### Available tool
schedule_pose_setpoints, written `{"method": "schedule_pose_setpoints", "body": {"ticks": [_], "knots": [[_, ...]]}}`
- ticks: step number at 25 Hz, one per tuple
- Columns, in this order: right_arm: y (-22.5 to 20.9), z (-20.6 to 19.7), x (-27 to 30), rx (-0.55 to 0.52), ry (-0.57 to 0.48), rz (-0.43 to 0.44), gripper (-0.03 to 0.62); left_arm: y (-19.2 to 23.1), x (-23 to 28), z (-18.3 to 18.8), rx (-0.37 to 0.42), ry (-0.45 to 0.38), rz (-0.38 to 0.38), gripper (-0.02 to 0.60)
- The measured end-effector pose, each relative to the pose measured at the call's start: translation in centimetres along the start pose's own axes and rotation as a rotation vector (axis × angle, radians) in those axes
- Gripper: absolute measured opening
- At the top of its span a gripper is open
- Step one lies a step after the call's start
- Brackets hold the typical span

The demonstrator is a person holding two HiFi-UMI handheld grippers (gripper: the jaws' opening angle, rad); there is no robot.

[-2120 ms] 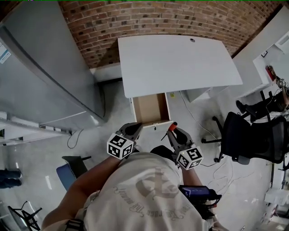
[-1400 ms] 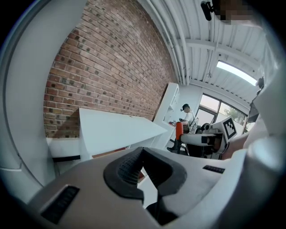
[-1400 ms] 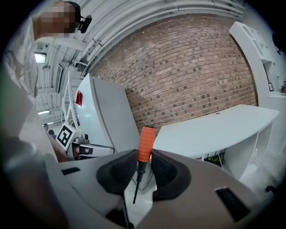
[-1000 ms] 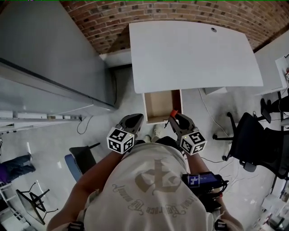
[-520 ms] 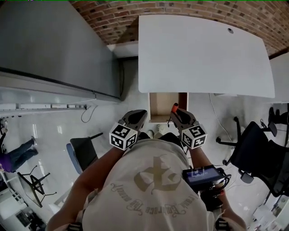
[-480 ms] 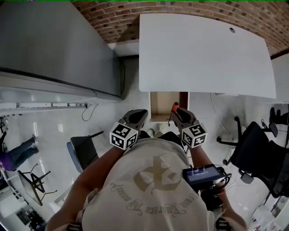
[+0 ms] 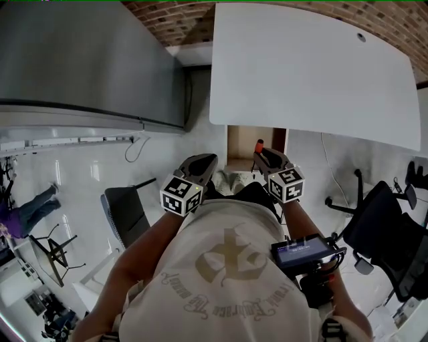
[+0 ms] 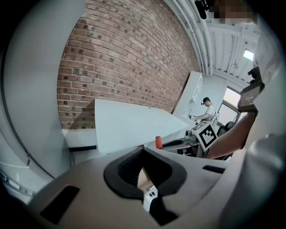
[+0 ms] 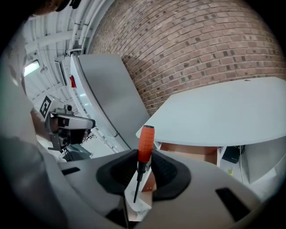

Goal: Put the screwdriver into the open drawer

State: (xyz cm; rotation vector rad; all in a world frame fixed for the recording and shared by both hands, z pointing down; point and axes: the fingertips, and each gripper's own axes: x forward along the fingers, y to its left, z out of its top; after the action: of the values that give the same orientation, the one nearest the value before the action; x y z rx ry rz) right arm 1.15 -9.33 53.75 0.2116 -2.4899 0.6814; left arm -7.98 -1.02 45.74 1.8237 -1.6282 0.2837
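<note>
The screwdriver [image 9: 145,142] has an orange handle and a thin black shaft. It stands upright between the pads of my right gripper [image 9: 144,154], which is shut on it. In the head view the right gripper [image 7: 264,155] hangs over the front right part of the open wooden drawer [image 7: 242,141], under the white desk [image 7: 314,73]. My left gripper [image 7: 202,163] is to the left of the drawer's front, shut and holding nothing. In the left gripper view its jaws [image 8: 142,152] meet at the tips. The screwdriver handle [image 8: 158,142] shows beyond them.
A tall grey cabinet [image 7: 80,60] stands left of the desk, with a brick wall [image 7: 180,10] behind. A black office chair [image 7: 384,234] is at the right and a dark chair [image 7: 124,214] at the left. A person [image 7: 27,214] stands far left.
Both grippers have sunk toward the drawer, the right one farther. The right gripper still grips the screwdriver, now over the drawer's front. The desk and drawer have come closer in view.
</note>
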Motion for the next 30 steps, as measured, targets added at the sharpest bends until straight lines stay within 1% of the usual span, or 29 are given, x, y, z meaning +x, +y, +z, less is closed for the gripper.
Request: {"method": "schedule_pose_setpoints", "body": {"ticks": [6, 11, 16, 18, 21, 26, 30], "knots": [[-1.8, -2.1, 1.4, 0.034, 0.060, -0.043, 0.106, 1.2, 0.3, -0.8, -0.043, 0.001, 0.002, 0.020], [-2.9, -4.3, 3.6, 0.064, 0.100, -0.083, 0.106, 2.2, 1.4, -2.3, -0.057, 0.042, -0.025, 0.020], [-4.2, -6.0, 5.2, 0.116, 0.127, -0.110, 0.106, 1.6, 2.2, -3.8, -0.082, 0.063, -0.061, 0.020], [-4.6, -6.7, 5.5, 0.119, 0.145, -0.110, 0.106, 1.0, 2.6, -4.6, -0.100, 0.069, -0.069, 0.020], [-5.1, -7.8, 6.7, 0.092, 0.186, -0.102, 0.106, 1.0, 3.3, -6.2, -0.140, 0.072, -0.065, 0.020], [-6.9, -9.4, 10.7, 0.088, 0.229, -0.110, 0.106, 4.1, 5.9, -9.8, -0.199, 0.100, -0.053, 0.020], [-7.6, -10.3, 10.6, 0.098, 0.235, -0.115, 0.106, 3.7, 6.3, -11.1, -0.225, 0.108, -0.027, 0.020]]}}
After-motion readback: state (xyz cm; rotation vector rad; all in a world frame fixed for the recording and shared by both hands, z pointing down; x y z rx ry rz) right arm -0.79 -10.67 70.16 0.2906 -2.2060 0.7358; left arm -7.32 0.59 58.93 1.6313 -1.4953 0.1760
